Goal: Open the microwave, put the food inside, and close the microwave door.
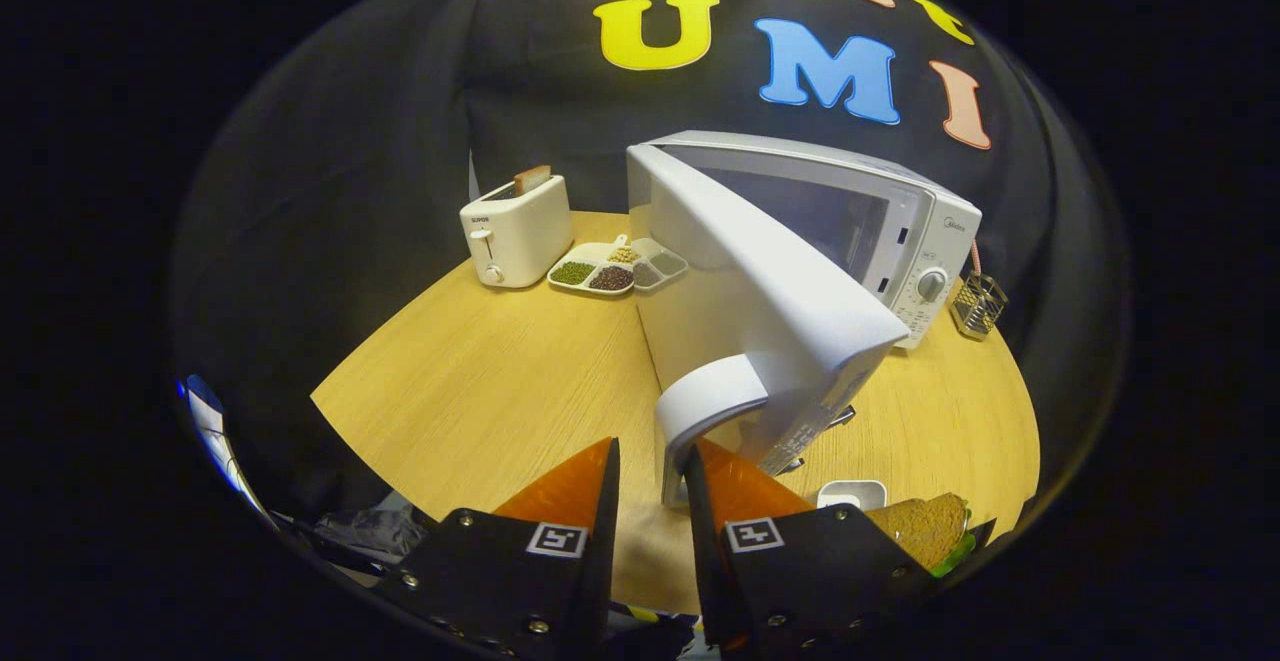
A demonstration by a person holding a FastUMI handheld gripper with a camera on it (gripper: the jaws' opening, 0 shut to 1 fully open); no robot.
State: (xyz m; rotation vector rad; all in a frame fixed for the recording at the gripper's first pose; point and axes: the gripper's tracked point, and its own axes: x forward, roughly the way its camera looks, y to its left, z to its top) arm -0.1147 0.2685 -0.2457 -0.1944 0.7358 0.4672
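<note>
1. With the microwave (pixel 900 231) door (pixel 760 311) swung wide toward the camera, its handle (pixel 705 403) sits just ahead of the gripper (pixel 652 466) — jaws parted, gripping nothing.
2. Sandwich (pixel 925 526) on the table (pixel 500 391), right of the fingers, beside a small white dish (pixel 852 493).
3. Beyond: toaster (pixel 515 231), divided tray (pixel 612 267) of grains, wire holder (pixel 978 304).
</note>
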